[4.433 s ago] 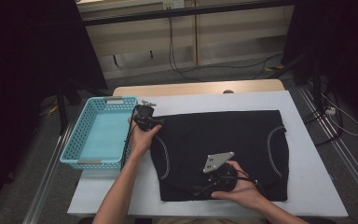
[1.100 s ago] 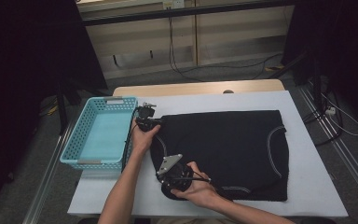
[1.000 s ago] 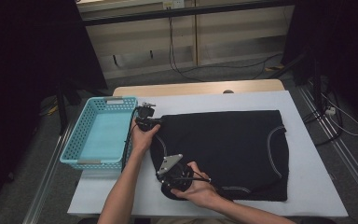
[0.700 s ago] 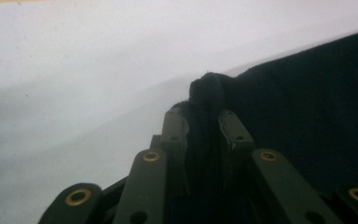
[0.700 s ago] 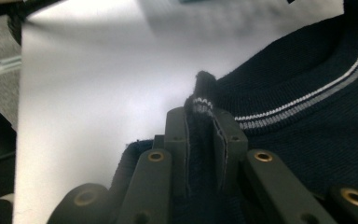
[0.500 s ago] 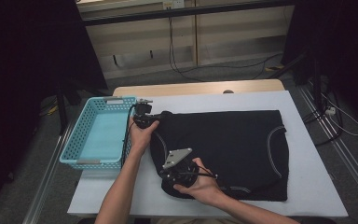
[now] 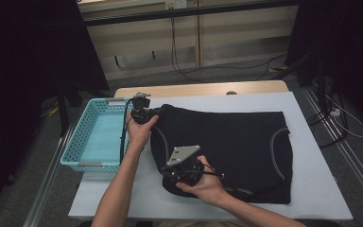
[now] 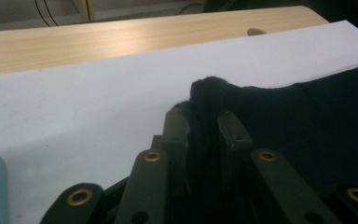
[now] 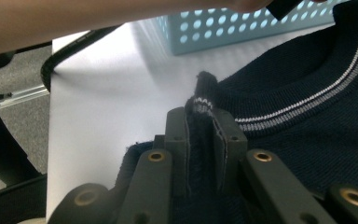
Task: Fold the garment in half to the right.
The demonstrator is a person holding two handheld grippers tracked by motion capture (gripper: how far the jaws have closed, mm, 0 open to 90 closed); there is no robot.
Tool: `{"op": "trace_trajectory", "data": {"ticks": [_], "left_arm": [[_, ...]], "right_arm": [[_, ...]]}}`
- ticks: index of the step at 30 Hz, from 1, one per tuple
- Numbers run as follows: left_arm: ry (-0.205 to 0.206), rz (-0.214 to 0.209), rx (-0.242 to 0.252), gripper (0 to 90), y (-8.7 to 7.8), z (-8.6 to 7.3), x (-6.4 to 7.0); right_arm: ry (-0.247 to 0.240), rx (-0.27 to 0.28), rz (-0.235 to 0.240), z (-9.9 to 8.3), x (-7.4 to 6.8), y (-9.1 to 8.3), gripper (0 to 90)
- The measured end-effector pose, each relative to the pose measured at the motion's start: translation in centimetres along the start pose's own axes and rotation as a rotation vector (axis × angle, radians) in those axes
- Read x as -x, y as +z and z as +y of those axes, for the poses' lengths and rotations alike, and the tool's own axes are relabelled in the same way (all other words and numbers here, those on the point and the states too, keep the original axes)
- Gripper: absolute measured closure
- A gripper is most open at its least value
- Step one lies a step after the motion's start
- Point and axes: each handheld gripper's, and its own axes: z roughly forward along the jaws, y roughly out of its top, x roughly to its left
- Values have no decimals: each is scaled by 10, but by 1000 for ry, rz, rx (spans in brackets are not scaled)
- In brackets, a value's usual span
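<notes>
Both hand-held grippers clamped on black sweater (image 7: 227, 151) left edge: left hand-held gripper (image 7: 157, 111) far corner, right hand-held gripper (image 7: 166, 171) near corner; garment extends rightward across bench (image 7: 312, 189).

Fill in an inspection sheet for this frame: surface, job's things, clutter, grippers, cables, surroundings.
Surface: white table, wooden strip along its far edge.
Job's things: black garment with striped trim lies spread flat; teal basket at the table's left, empty.
Clutter: nothing seen.
Grippers: left gripper shut on the garment's far left corner; right gripper shut on its striped edge.
Cables: black cable trails from the left gripper.
Surroundings: floor cables, dark curtains.
</notes>
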Motion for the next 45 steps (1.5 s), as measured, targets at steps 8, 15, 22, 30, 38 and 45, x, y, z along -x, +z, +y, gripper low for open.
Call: {"op": "trace_trajectory", "data": {"ticks": [8, 15, 22, 30, 38, 45], "left_arm": [[-8, -2, 25, 766, -9, 6, -3], [9, 5, 24, 767, -12, 12, -2], [16, -1, 54, 767, -18, 18, -1], [22, 7, 65, 767, -28, 22, -3], [39, 20, 83, 767, -42, 29, -3], [36, 30, 93, 767, -51, 31, -6]], "right_arm": [[-16, 29, -13, 9, -2, -7, 786], [-18, 47, -15, 11, -3, -6, 786], [-23, 71, -18, 19, -2, -10, 785], [-19, 101, -15, 26, -3, -15, 785], [-23, 121, -4, 32, -9, -13, 785], [-22, 148, 1, 39, -11, -14, 785]]}}
